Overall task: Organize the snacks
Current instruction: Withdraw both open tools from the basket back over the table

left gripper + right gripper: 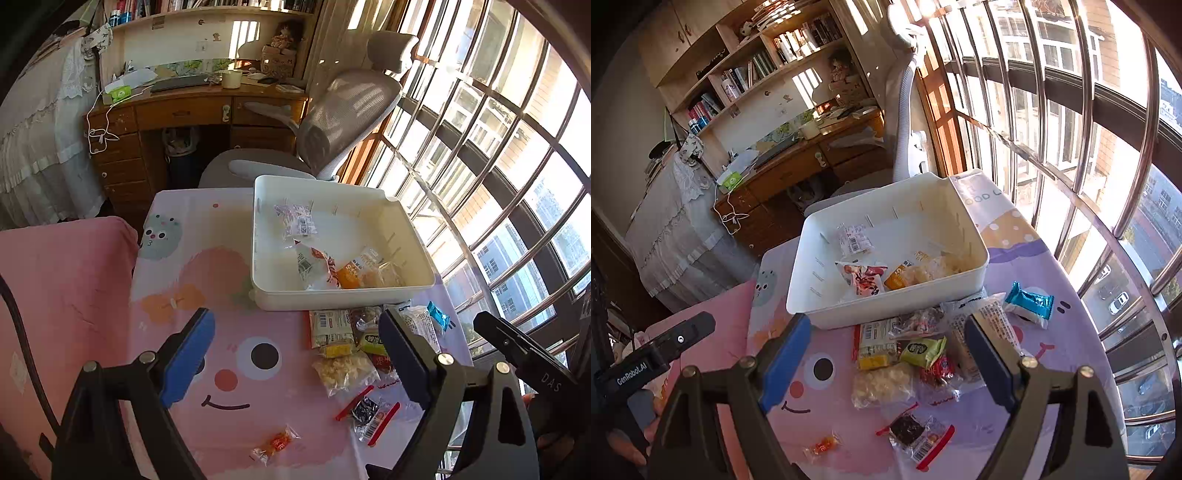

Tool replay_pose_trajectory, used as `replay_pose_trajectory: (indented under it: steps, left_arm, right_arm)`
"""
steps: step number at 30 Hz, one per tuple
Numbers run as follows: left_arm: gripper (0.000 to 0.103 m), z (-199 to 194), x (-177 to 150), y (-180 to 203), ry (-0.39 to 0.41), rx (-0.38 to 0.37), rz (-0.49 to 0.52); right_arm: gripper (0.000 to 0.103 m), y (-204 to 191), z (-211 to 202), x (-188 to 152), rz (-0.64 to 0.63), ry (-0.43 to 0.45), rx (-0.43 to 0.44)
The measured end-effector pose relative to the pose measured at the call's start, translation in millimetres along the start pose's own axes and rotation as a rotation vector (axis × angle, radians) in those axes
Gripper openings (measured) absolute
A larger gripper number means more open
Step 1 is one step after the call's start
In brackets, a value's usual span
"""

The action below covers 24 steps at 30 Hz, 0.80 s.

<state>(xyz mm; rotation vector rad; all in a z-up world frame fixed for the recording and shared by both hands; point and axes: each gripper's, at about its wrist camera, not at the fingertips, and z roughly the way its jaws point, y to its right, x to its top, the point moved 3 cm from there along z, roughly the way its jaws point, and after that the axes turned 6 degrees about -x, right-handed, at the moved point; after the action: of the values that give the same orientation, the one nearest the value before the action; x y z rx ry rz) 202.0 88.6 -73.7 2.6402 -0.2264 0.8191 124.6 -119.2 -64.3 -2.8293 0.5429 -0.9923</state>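
Blue-padded black fingers of my left tongs [295,354] fill the bottom of the left wrist view, spread wide with nothing between the pads, only the pink cartoon-printed tablecloth [229,369] under them. My right tongs [882,362] are just as wide apart and also hold nothing; between and beyond their pads lies the loose heap of snacks.

Below my right tongs, nearest me, sit a small orange candy in clear wrap [822,446] and a clear packet with red edges and a dark filling [916,434]. Between the pads I see a clear bag of pale puffed pieces [882,384], a green pouch [923,350], a red wrapped sweet [940,369] and a yellow-and-white flat packet with a barcode [877,343]. A long white printed packet [993,315] lies partly behind my right-hand pad, and a blue foil-wrapped bar [1028,302] rests just past it, toward the window.

Beyond the heap, touching its far edge, stands the white rectangular plastic bin [975,273]. Inside it are a clear packet with a barcode [854,240] near the far side, a white-and-red pouch [864,282] near the front wall, and an orange packet [899,278] beside a clear bag of pale pieces [942,266].

From the left wrist view, the same bin [266,258] sits ahead and to the right of my left tongs, with the heap behind my right-hand pad. A grey mesh office chair [347,110] stands past the table, and a barred window [498,147] runs along the right.
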Motion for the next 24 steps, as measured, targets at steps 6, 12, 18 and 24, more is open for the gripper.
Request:
replay_pose_trajectory:
  steps: [6,12,18,24]
  left_arm:
    - [0.09,-26.4,-31.1,-19.9,-0.012,0.007,-0.008]
    - [0.09,-37.9,-64.0,-35.5,-0.048,0.012,-0.019]
    - [0.09,-33.9,-91.3,-43.7,-0.103,0.013,-0.046]
    - [0.09,-13.6,-115.4,-47.1,-0.186,0.02,-0.087]
  right_arm:
    - [0.086,-11.7,-21.5,-37.4,-0.012,-0.005,-0.019]
    - [0.086,-21.8,-31.8,-74.5,-0.043,-0.028,-0.031]
    - [0.086,-26.0,-31.5,-107.9,-0.107,-0.06,-0.047]
    - [0.086,-25.5,-23.1,-128.8,-0.196,-0.08,-0.076]
